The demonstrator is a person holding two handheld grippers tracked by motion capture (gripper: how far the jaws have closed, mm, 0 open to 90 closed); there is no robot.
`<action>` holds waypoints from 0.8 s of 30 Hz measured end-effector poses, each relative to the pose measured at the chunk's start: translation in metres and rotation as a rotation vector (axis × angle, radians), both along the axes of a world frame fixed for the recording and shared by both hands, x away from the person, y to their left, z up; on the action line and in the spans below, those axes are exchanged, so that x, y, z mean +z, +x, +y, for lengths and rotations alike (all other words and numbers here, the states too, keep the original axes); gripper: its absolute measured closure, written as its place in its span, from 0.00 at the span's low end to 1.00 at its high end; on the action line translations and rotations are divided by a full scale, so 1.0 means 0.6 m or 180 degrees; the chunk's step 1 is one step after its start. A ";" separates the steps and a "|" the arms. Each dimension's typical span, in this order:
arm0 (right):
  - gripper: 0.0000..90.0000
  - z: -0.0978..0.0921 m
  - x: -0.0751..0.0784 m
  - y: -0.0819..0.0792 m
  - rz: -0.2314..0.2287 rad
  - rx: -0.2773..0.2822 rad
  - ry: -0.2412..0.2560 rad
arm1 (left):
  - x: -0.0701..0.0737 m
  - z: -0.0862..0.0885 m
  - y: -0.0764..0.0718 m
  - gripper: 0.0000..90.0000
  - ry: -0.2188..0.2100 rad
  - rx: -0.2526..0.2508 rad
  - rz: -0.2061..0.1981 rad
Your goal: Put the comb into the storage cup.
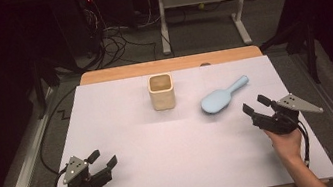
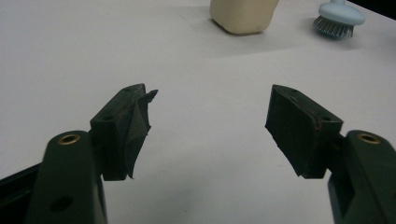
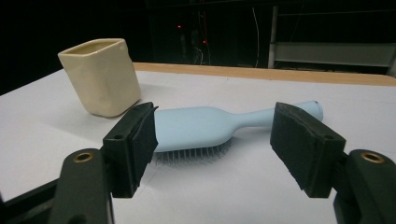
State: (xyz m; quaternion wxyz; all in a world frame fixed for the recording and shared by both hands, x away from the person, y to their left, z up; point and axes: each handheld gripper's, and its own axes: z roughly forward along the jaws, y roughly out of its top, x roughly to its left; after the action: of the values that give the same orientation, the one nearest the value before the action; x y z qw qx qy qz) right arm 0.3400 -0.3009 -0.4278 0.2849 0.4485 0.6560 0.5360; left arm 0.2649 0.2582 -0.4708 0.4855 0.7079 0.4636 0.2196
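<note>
No text, label, brand, number or sign can be read anywhere in these views. The cream cup and the light blue hairbrush have plain surfaces, and the white table top carries no print.

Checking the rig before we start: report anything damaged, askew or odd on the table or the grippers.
One thing stands out: on the left gripper, the pad on one finger is torn and peeling away from its jaw, with a ragged flap; the other is flat. The cream cup stands upright, and the blue hairbrush lies bristles down, apart from it.
</note>
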 end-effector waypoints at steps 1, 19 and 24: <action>0.36 0.000 0.001 0.002 0.0005 0.0003 -0.0001 | 0.000 0.000 0.000 0.34 0.0000 0.0002 -0.0002; 0.40 0.006 0.016 0.050 0.0186 -0.0015 -0.0049 | 0.000 0.001 0.001 0.34 -0.0001 0.0020 -0.0006; 0.41 0.009 0.019 0.064 0.0248 -0.0009 -0.0065 | 0.000 0.001 0.002 0.34 -0.0006 0.0031 -0.0009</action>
State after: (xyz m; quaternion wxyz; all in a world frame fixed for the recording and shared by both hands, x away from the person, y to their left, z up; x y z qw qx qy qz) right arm 0.3782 -0.2952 -0.4163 0.2644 0.4671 0.6714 0.5110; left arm 0.2661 0.2587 -0.4708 0.4859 0.7048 0.4665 0.2225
